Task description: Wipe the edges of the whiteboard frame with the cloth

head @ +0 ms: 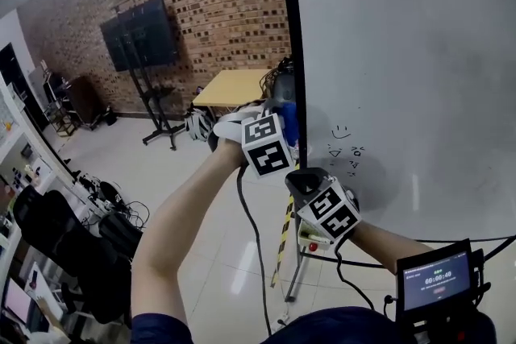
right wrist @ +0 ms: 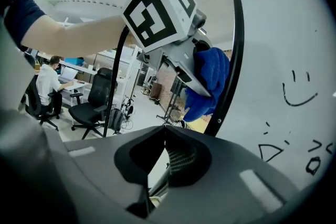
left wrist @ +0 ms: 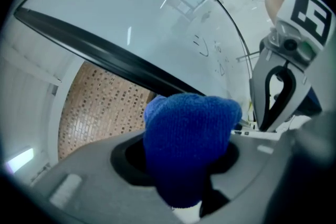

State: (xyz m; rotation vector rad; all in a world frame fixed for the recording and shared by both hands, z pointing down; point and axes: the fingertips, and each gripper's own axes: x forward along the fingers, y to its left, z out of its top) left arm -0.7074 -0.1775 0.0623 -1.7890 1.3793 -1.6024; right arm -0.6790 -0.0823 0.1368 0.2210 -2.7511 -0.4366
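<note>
A blue knitted cloth bulges out between the jaws of my left gripper, which is shut on it. In the head view the cloth lies right at the black left edge of the whiteboard frame, about halfway up; whether it touches I cannot tell. My right gripper hangs just below the left one, beside the frame, its jaws shut with nothing between them. From the right gripper view the cloth sits against the frame.
The board carries a small smiley and marks. A wooden table and a screen on a stand stand by the brick wall. Office chairs and a seated person are at the left. A yellow-black striped leg lies below.
</note>
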